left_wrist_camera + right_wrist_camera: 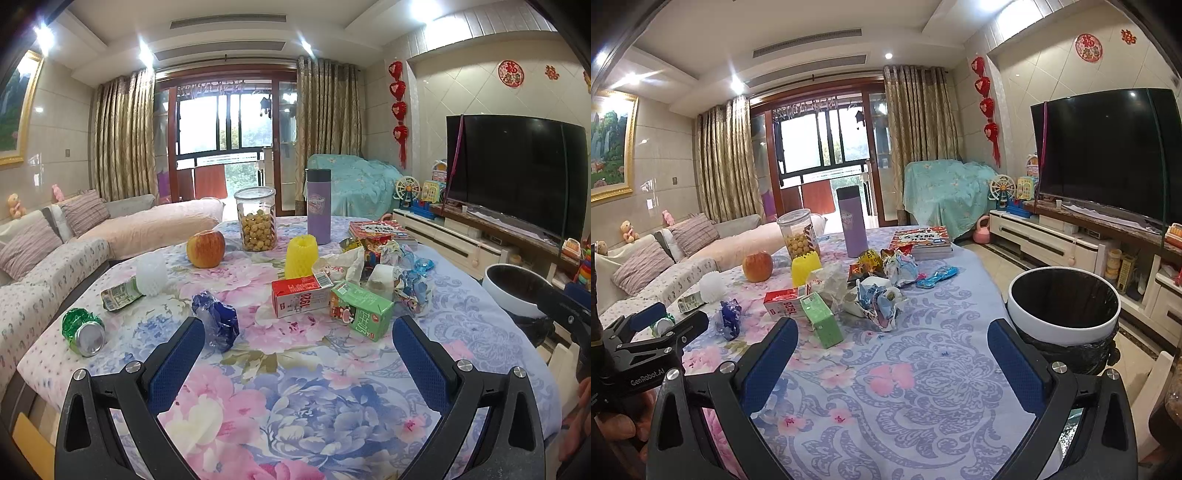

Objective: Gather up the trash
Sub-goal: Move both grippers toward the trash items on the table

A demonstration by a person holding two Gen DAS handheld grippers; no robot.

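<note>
Trash lies across a table with a floral cloth [295, 387]: a crushed green can [83, 330], a blue wrapper [218, 319], a red carton [299, 295], a green carton [360, 310] and crumpled wrappers [406, 284]. My left gripper [297, 354] hovers open over the near cloth, nothing between its blue pads. My right gripper [892, 354] is open too, low over the cloth, with the green carton [822, 319] ahead to its left. A white-rimmed bin [1063, 306] lined with a black bag stands off the table's right edge. The left gripper [661, 332] shows at the right view's left side.
An apple [205, 248], a jar of snacks [256, 219], a purple flask [318, 206], yellow foam netting [301, 256], white foam netting [151, 273] and books [380, 230] also sit on the table. A sofa [55, 254] runs along the left, a TV cabinet [1071, 243] along the right.
</note>
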